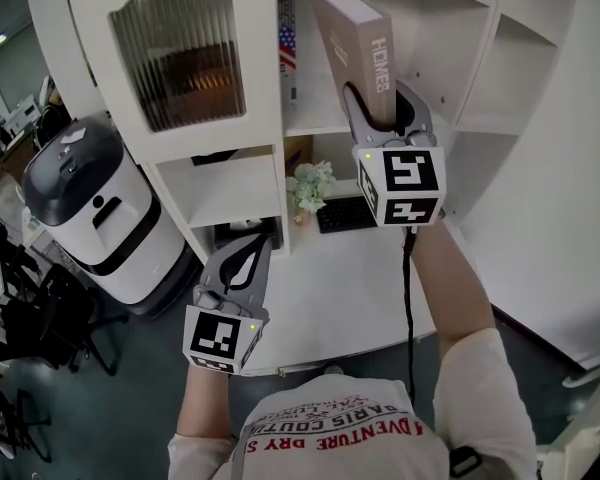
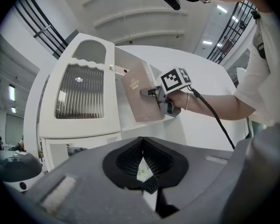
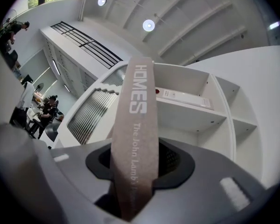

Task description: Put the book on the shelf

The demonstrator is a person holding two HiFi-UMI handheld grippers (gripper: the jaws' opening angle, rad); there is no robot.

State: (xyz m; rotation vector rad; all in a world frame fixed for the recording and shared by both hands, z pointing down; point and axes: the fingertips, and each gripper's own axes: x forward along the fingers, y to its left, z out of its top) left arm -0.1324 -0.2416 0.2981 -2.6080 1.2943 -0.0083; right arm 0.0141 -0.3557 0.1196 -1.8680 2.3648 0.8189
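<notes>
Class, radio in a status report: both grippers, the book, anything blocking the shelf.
Left gripper shut, empty. Right gripper shut on book, tilted at shelf opening. Flag-spined volume stands inside, at left.

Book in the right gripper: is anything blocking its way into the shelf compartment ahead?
Nothing visible blocks it. The right gripper clamps the book at the open compartment. A flag-covered book stands at its left side, apparently beside the path.
</notes>
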